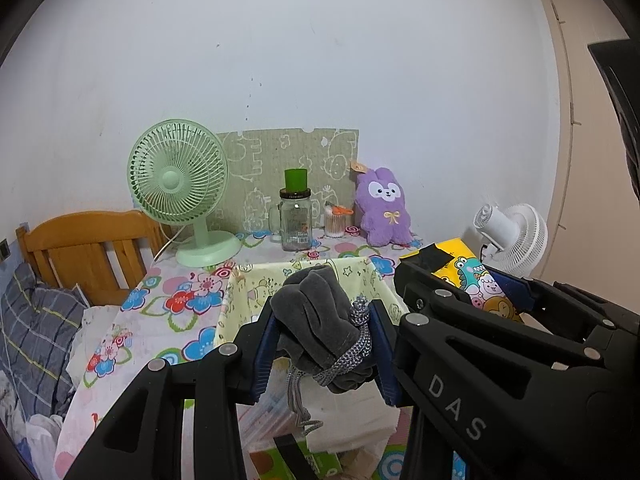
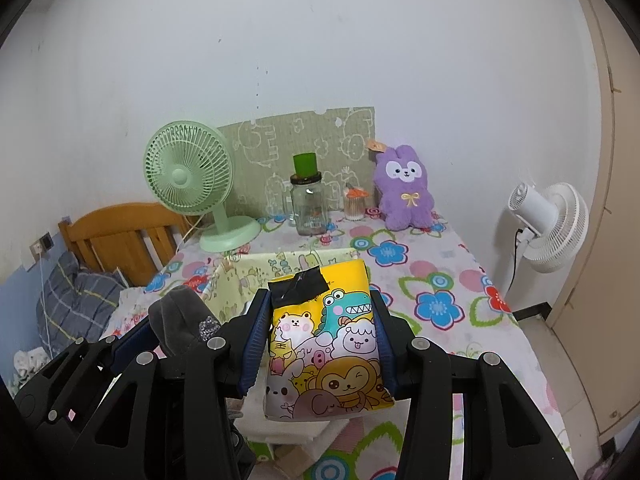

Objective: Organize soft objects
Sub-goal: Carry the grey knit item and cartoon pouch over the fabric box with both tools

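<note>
The left gripper [image 1: 326, 344] is clamped on a grey velvet drawstring pouch [image 1: 320, 320]. Its blue pads press the bunched fabric from both sides, and the grey cord [image 1: 348, 356] hangs loose below the grip. The pouch sits at lower centre of the left wrist view, raised in front of the fabric storage bin [image 1: 228, 300].

The right gripper [image 2: 324, 344] is clamped on a yellow cartoon-print tissue pack [image 2: 324, 340]. The jaws squeeze its long sides, and a strip of black tape [image 2: 298, 286] covers the upper end of the pack. The pack occupies the centre of the right wrist view, also held in front of the bin.

Both items are held by their flanks, probably so that each soft body stays compressed and cannot slip during transfer.

Both grippers tilt moderately downward toward the flowered tablecloth [image 2: 432, 280] and stand side by side, close together. The open bin lies directly ahead of both loads, so it is judged to be the intended receptacle. The purple plush rabbit [image 1: 384, 208] stands at the back of the table, right of centre, untouched.
</note>
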A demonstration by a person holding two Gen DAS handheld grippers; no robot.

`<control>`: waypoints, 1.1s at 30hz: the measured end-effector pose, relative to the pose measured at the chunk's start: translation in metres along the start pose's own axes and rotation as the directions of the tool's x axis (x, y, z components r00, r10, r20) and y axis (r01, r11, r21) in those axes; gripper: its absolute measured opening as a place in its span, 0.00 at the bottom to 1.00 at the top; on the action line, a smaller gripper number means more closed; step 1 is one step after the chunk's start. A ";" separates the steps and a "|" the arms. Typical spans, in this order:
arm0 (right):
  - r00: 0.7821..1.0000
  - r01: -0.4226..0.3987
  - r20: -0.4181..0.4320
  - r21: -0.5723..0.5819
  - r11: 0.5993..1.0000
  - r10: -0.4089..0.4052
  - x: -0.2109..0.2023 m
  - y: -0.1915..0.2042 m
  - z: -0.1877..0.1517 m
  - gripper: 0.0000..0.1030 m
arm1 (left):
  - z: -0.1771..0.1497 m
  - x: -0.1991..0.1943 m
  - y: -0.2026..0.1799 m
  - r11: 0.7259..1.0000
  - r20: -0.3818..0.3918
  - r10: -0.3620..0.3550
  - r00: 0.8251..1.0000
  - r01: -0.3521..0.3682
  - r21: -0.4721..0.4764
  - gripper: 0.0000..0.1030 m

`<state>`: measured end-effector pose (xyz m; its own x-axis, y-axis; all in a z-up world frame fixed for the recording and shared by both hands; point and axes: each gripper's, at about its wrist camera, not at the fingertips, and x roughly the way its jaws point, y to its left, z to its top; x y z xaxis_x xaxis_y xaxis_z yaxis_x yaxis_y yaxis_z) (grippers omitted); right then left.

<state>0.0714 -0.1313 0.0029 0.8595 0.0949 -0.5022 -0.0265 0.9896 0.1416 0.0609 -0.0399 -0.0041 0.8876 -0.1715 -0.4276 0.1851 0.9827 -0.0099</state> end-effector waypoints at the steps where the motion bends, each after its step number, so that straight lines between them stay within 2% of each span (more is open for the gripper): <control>1: 1.000 -0.001 0.003 0.000 1.000 0.001 0.002 0.000 0.002 0.49 | 0.001 0.001 0.000 1.000 0.002 0.001 1.000 -0.001 0.000 0.43; 16: 1.000 -0.004 -0.001 0.029 1.000 0.004 0.044 -0.002 0.025 0.49 | 0.019 0.036 0.009 1.000 -0.022 0.025 0.999 -0.025 -0.011 0.43; 33: 0.999 -0.012 -0.052 0.022 1.000 0.014 0.106 -0.003 0.038 0.49 | 0.030 0.097 0.026 1.000 -0.117 0.010 0.993 -0.013 -0.026 0.44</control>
<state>0.1820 -0.1280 -0.0181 0.8316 0.1137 -0.5436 -0.0261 0.9857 0.1662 0.1641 -0.0333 -0.0186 0.8339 -0.1522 -0.5305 0.1623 0.9863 -0.0278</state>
